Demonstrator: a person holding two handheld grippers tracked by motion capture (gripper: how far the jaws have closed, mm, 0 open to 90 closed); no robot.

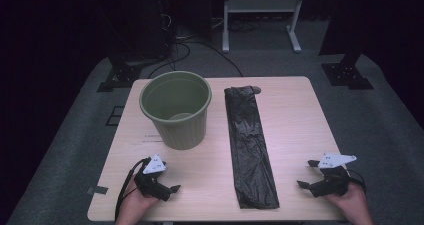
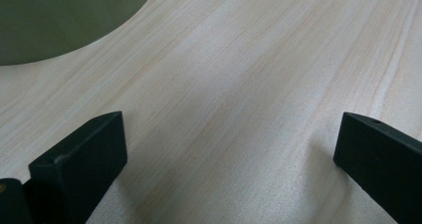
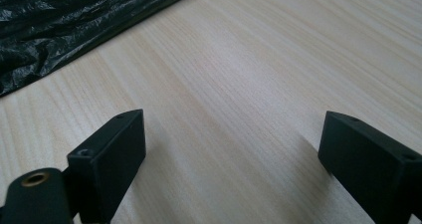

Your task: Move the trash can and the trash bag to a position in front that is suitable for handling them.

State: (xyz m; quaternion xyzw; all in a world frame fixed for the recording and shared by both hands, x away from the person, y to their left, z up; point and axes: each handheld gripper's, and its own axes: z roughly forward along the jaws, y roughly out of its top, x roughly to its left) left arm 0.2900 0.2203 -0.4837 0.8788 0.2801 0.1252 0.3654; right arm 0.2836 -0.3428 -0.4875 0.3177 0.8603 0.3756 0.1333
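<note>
Bag [image 1: 250,145], black plastic, lies flat and folded into a long strip on the table [image 1: 295,115], running from far edge to near edge, right of centre. Bin [image 1: 176,110], green, stands upright just left of the bag, apart from it. Left gripper [image 1: 170,187] rests at the near edge in front of the bin, jaws apart, nothing between them. Right gripper [image 1: 307,174] rests right of the bag, jaws apart, likewise empty.

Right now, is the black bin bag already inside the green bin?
No, the black bin bag lies folded flat in a long strip on the wooden table, beside the green bin, whose inside shows no bag.
</note>
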